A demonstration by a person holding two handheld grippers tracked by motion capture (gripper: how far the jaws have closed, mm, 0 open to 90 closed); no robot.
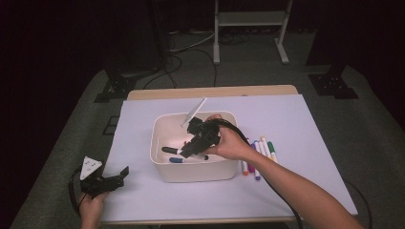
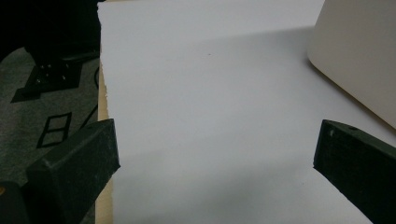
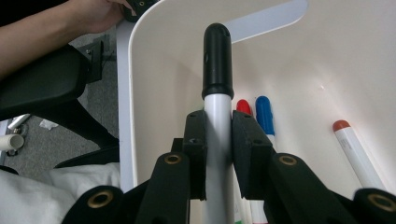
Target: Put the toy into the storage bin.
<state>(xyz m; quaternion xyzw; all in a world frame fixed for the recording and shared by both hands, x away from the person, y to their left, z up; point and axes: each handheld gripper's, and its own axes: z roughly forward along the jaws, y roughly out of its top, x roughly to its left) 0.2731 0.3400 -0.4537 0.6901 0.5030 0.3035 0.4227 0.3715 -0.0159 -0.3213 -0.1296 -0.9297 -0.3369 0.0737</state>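
Note:
A white bin (image 1: 229, 169) stands mid-table on the white sheet (image 1: 296, 119). My right gripper (image 1: 184, 151) reaches down into the bin, shut on a white marker with a black cap (image 3: 217, 60), whose cap (image 1: 168, 150) points to the bin's left side. In the right gripper view the pads (image 3: 196, 140) of that gripper (image 3: 218, 122) press the marker's barrel from both sides. On the bin's floor lie a red-capped marker (image 3: 243, 106), a blue-capped marker (image 3: 264, 114) and an orange-capped one (image 3: 355, 149). My left gripper (image 1: 119, 177) rests open at the sheet's near left corner, with nothing between its jaws (image 2: 215, 154).
Several markers (image 1: 260, 152) lie on the sheet just right of the bin. The bin's outer wall (image 2: 359, 56) stands ahead and right of the left gripper. The table's left edge (image 2: 103, 121) drops to grey floor. A white stand (image 1: 248, 28) and cables sit beyond the table.

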